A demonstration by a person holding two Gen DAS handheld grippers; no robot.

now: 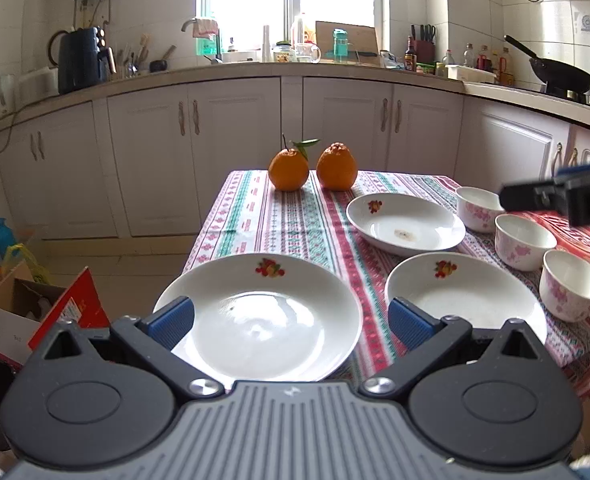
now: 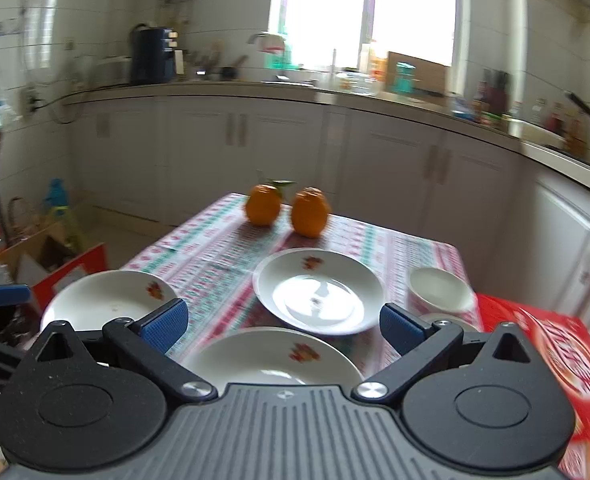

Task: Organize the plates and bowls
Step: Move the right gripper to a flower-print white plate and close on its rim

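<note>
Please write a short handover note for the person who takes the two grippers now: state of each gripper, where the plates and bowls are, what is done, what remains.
Left gripper: open, empty, above the near-left plate.
Right gripper: open, empty, above the near-right plate.
Third plate lies farther back; three bowls stand in a row at the right, all on the tablecloth.
Done: nothing stacked.
Left: gather plates, then bowls. Two oranges sit at the far edge.

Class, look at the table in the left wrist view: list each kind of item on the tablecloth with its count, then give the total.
Plates: 3
Floral bowls: 3
Oranges: 2
Total: 8
</note>
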